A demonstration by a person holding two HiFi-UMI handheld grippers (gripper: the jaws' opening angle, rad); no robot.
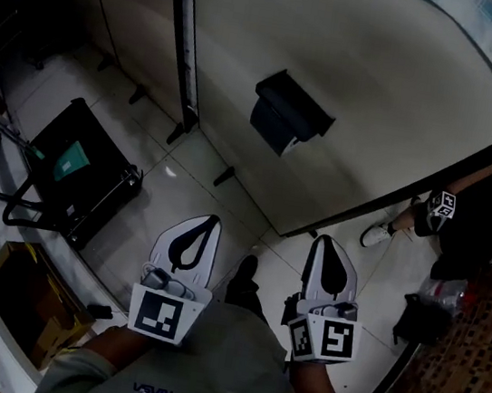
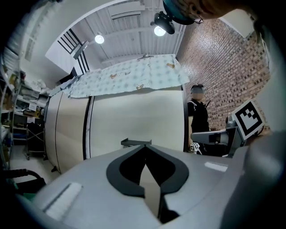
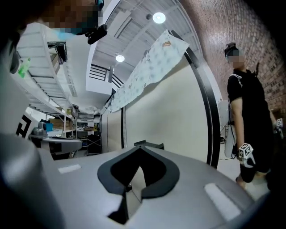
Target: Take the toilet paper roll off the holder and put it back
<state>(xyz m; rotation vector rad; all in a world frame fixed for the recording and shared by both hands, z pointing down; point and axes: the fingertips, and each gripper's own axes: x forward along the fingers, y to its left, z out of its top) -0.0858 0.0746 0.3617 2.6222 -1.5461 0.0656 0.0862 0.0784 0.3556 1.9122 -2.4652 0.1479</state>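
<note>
A black toilet paper holder point(image 1: 288, 113) is fixed to the cream partition wall point(image 1: 354, 88), well ahead of both grippers. Its dark cover hides any roll, and I cannot make one out. My left gripper point(image 1: 213, 220) and right gripper point(image 1: 325, 239) are held side by side, pointing at the wall below the holder. Both are shut with nothing between the jaws. In the left gripper view the holder point(image 2: 135, 142) shows as a dark flat lid just beyond the gripper point(image 2: 144, 146). The right gripper view has the holder point(image 3: 149, 145) just past the gripper point(image 3: 140, 147).
A black cart point(image 1: 76, 170) and a cardboard box point(image 1: 25, 295) stand on the tiled floor at the left. A black vertical post point(image 1: 185, 40) divides the wall panels. Another person in black point(image 1: 480, 226) stands at the right past the wall's end, with a dark bag point(image 1: 425, 318) on the floor nearby.
</note>
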